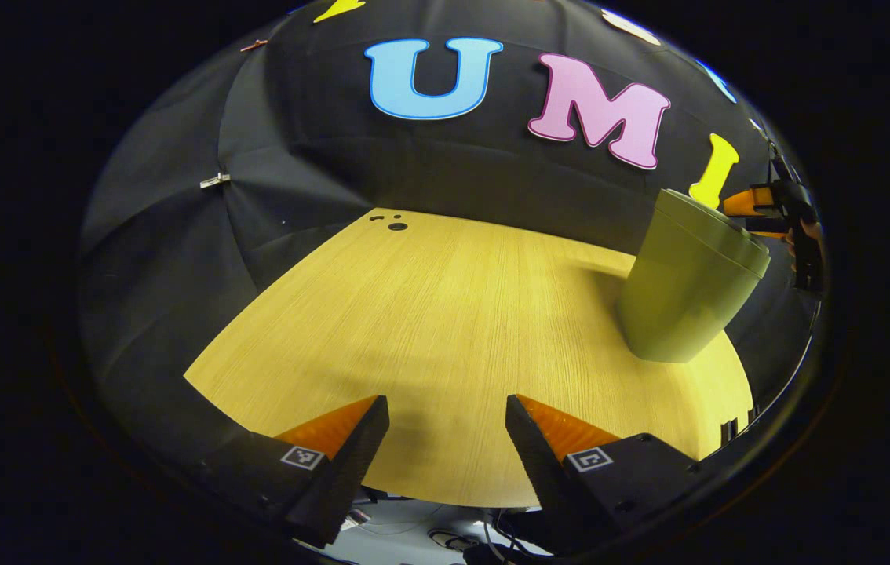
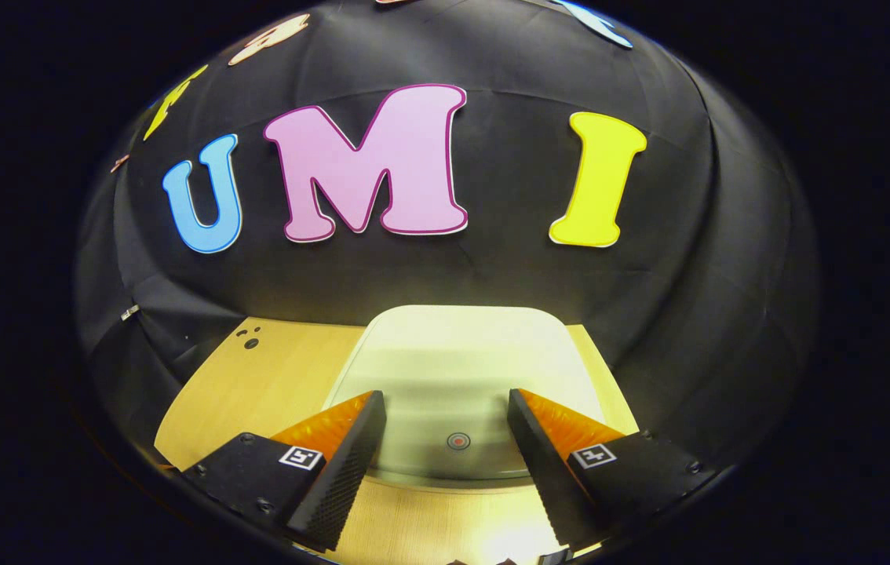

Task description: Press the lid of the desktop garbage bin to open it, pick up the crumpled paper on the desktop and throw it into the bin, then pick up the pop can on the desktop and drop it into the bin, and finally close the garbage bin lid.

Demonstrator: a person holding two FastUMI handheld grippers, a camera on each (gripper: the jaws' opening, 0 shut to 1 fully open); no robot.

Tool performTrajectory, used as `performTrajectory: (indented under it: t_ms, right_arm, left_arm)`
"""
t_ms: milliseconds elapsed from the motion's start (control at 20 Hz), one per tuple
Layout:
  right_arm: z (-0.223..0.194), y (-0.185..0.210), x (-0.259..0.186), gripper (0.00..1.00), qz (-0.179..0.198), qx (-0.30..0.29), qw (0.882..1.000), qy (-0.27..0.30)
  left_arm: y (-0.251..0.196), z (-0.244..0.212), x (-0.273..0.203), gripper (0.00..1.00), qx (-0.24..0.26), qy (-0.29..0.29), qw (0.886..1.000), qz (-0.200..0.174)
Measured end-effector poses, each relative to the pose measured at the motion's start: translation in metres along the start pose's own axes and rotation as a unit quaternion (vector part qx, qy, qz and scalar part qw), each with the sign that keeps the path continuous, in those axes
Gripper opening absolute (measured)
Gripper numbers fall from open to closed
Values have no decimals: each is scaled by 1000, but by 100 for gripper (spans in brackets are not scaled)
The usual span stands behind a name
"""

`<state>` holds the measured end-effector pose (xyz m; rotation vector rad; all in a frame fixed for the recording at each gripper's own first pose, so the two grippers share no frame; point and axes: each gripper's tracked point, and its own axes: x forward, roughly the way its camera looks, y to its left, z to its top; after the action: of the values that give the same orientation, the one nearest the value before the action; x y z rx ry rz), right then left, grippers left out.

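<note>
The pale green garbage bin (image 1: 684, 290) stands on the wooden desk (image 1: 445, 314) at the right of the left gripper view, its lid down. Just behind and right of it the other gripper (image 1: 775, 212) hangs near the lid's level. My left gripper (image 1: 446, 424) hovers open over bare desk near the front edge, nothing between its fingers. In the right gripper view the bin's flat lid (image 2: 461, 369) lies shut directly below and ahead, with a small round press button (image 2: 457, 441) near its front edge. My right gripper (image 2: 445, 424) is open just above that lid, fingers either side of the button.
Black cloth walls close in the desk at the back and sides. A few small holes (image 1: 396, 226) mark the desk's far corner. The desk's front edge (image 1: 445, 494) runs just under my left gripper, with cables on the floor below.
</note>
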<state>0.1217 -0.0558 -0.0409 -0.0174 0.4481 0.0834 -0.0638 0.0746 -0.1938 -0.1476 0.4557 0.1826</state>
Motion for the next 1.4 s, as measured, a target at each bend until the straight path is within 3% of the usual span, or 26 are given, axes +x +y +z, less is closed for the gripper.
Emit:
performTrajectory:
  t_ms: [850,1050,1200,1400]
  right_arm:
    - [-7,1,-6,100,-17,-1,999,-38]
    - [-6,-1,-12,98,-30,14,998,-60]
    - [-5,10,-18,100,-15,28,996,-86]
    - [8,20,-31,100,10,1,992,-125]
  left_arm:
    - [-8,-6,2,96,3,4,1000,5]
    - [-21,21,1,96,6,-25,1000,-1]
    - [-32,49,-1,96,6,-54,999,-2]
    - [-58,95,-3,96,-6,-89,996,-6]
